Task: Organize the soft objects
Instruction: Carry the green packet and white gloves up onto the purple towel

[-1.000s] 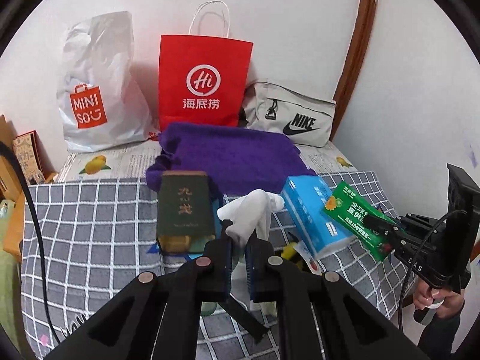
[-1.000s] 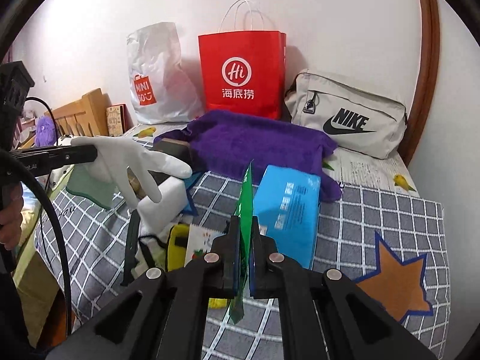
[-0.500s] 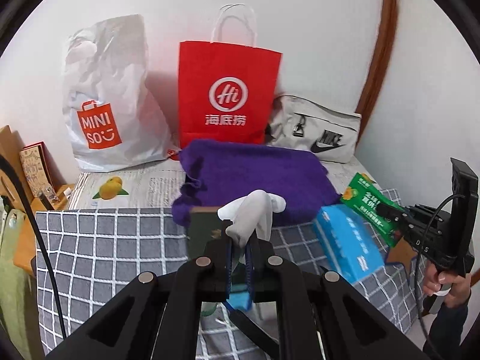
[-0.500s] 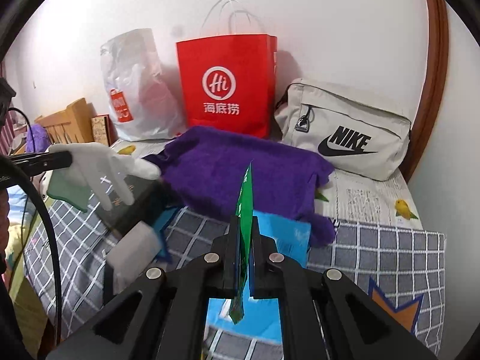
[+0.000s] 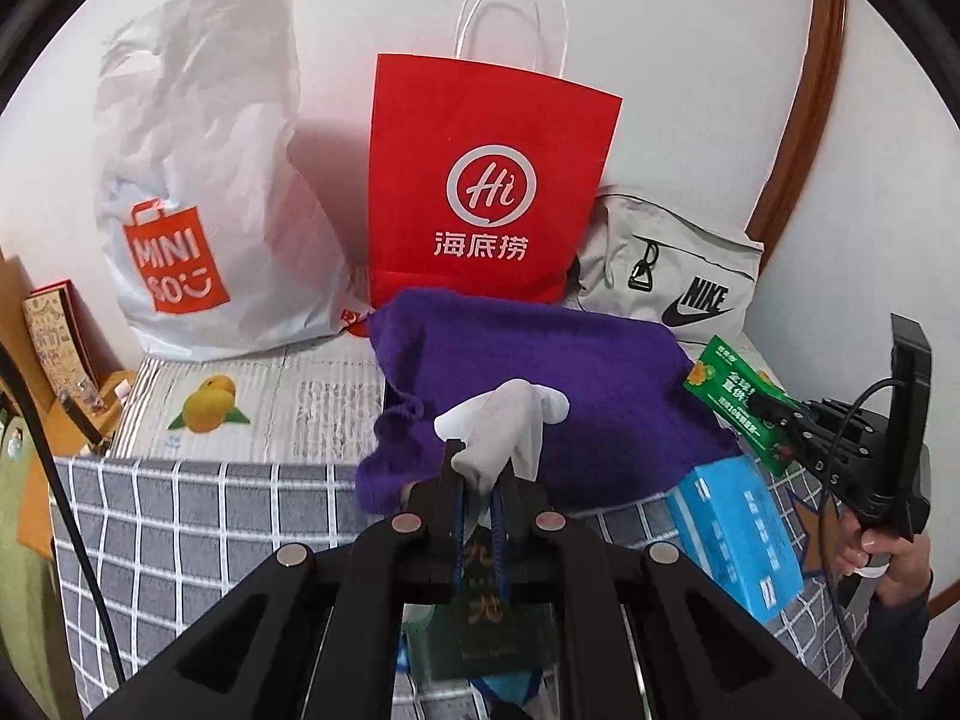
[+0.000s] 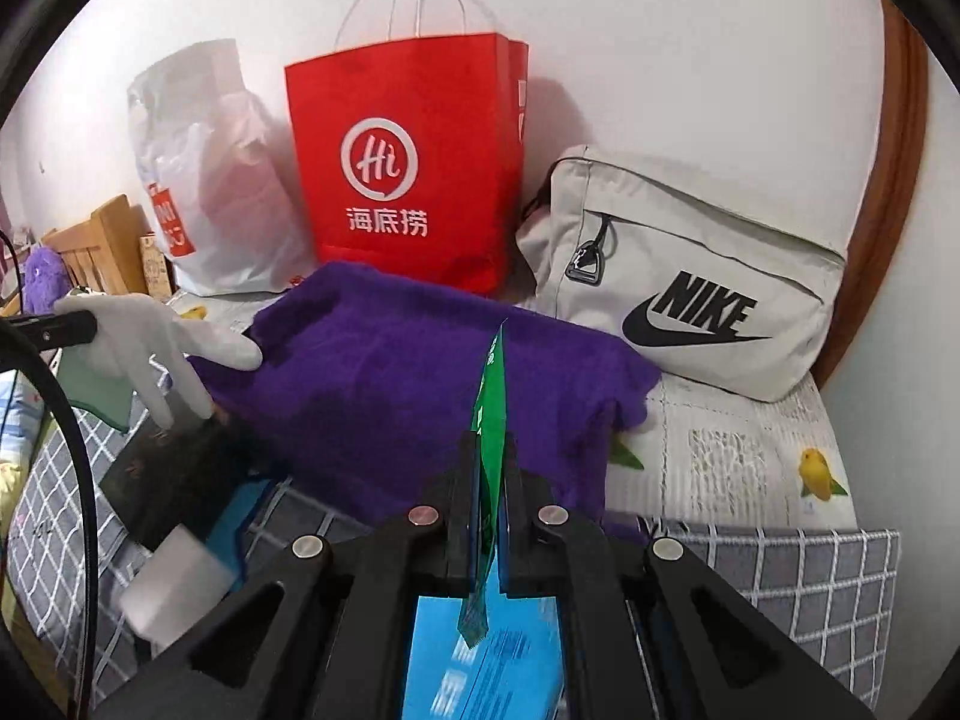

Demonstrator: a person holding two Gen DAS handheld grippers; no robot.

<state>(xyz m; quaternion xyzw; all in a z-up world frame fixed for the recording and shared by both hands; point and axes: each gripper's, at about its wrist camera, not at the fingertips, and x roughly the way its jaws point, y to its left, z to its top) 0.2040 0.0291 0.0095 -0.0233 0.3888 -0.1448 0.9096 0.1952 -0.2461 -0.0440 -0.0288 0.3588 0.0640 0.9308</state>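
Observation:
My left gripper point(image 5: 478, 468) is shut on a white glove point(image 5: 504, 429), held in the air over the near edge of a purple knitted cloth point(image 5: 540, 384); the glove also shows in the right wrist view point(image 6: 150, 348). My right gripper point(image 6: 486, 456) is shut on a flat green packet point(image 6: 492, 396), held edge-on above the purple cloth point(image 6: 390, 384). The packet also shows in the left wrist view point(image 5: 744, 402). A blue tissue pack point(image 5: 738, 540) lies on the checked bedspread point(image 5: 180, 516) below the right gripper.
Against the wall stand a white MINISO bag point(image 5: 198, 192), a red paper bag point(image 5: 486, 186) and a grey Nike bag point(image 5: 678, 276). A dark green book point(image 5: 480, 630) lies under my left gripper. A wooden bed frame point(image 6: 102, 240) is at the left.
Both grippers have moved forward toward the bags with their loads. The glove and the green packet now hang over the purple cloth; the book and the tissue pack have dropped low in view.

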